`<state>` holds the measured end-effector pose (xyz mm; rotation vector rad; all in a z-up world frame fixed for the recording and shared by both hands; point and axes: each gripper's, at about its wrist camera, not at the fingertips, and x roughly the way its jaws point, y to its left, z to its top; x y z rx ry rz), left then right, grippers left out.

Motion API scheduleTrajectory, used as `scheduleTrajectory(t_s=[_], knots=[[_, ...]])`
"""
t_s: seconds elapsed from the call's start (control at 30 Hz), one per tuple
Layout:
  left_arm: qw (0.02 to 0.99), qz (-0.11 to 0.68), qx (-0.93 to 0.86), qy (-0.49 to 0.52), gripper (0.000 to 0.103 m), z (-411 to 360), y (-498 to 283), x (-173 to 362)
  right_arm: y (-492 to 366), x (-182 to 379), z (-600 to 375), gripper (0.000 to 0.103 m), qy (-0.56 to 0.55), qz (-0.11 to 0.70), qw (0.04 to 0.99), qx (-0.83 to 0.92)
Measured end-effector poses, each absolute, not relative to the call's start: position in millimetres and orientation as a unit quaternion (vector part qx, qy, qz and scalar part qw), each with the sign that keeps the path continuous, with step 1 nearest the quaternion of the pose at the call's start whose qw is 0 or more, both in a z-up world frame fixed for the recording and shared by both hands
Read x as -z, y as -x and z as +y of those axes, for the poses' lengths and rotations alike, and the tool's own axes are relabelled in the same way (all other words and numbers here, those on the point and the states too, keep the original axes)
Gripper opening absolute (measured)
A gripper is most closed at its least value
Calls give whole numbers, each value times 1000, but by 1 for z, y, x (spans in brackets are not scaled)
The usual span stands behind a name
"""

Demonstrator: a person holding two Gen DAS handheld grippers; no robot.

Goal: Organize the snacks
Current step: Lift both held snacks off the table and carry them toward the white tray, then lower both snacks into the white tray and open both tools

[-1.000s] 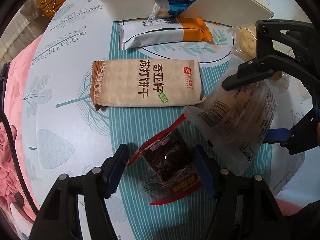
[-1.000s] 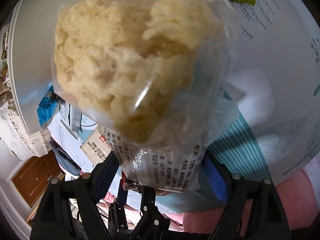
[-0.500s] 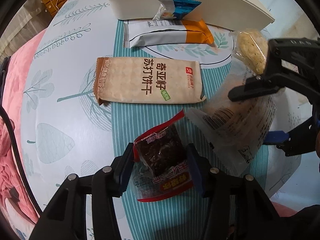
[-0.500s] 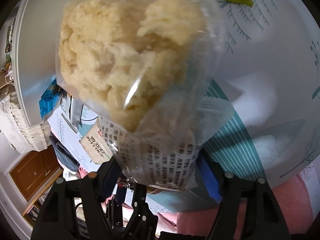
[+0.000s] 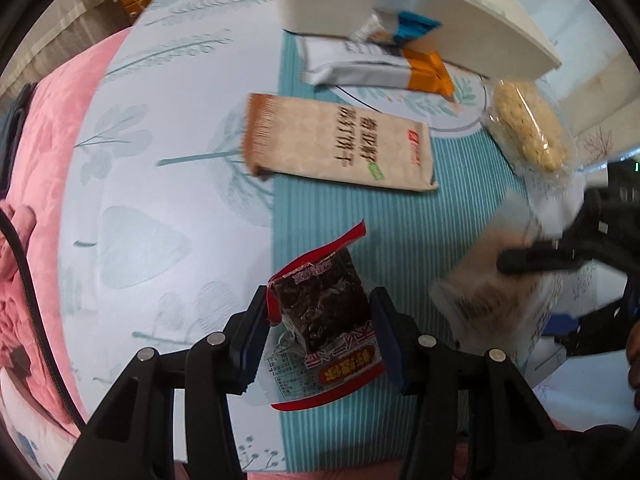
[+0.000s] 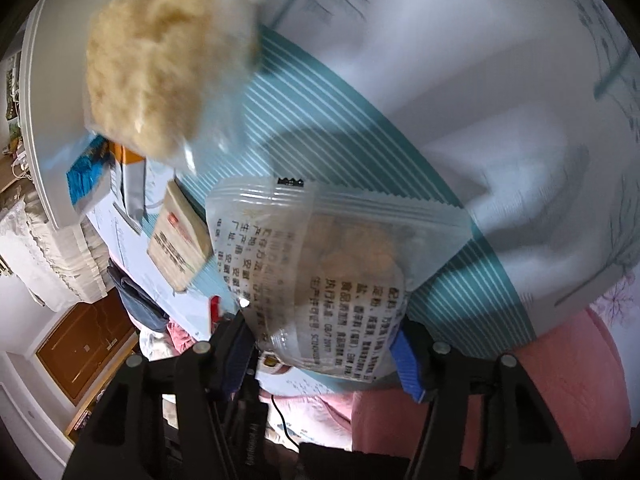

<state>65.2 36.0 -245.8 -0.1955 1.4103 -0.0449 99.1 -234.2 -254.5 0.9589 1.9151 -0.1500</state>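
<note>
Early stage. Left gripper (image 5: 318,316) clamped on dark red-edged packet (image 5: 322,308), near side of white bin (image 5: 420,12). Right gripper (image 6: 320,340) closing around clear printed bag (image 6: 320,264). Cracker pack (image 5: 340,146), orange-ended bar (image 5: 376,68), blue packet (image 5: 412,26), puffed cake (image 5: 524,126) unsorted beside bin.

The beige cracker packet (image 5: 340,148) bears large dark Chinese characters, 奇亚籽苏打饼干, beside a small red square logo. The dark snack packet (image 5: 324,316), nearer than the cracker packet, carries a red band with yellow characters too blurred to read. The clear bag (image 6: 320,280) shows small black Chinese ingredient print.
</note>
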Motion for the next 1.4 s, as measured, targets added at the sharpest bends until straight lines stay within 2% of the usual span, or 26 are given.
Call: scheduleTrajectory(t_s=[0.27, 0.47, 0.93, 1.4], knots=[[751, 651, -3, 110, 48, 70, -58, 217, -87, 246, -224, 61, -389, 801, 454, 27], [754, 649, -11, 102, 48, 69, -71, 183, -87, 220, -215, 61, -410, 780, 472, -36], [793, 603, -17, 90, 48, 75, -135, 96, -132, 148, -221, 61, -324, 720, 606, -98], [784, 610, 21, 114, 49, 59, -217, 66, -191, 96, -222, 61, -227, 649, 722, -82]])
